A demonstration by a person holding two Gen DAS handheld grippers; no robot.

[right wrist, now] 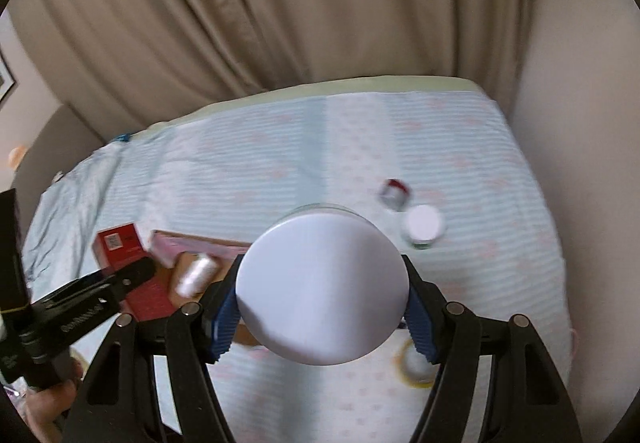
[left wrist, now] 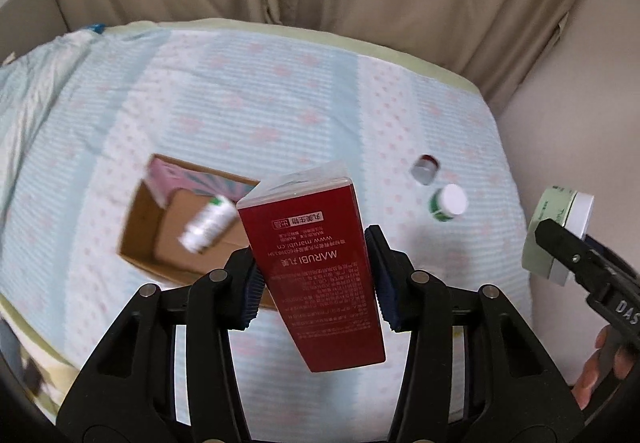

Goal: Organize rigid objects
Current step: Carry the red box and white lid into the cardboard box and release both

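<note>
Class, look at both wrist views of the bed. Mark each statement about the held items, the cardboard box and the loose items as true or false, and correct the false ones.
1. The left tongs hold a red carton. True.
2. The right tongs are empty. False: they grip a jar with a white lid.
3. The cardboard box on the bed holds a white bottle lying on its side. True.
4. The cardboard box holds nothing pink. False: a pink box sits at its far end.
5. A green bottle with a white cap lies on the striped bedspread, outside the cardboard box. True.
</note>
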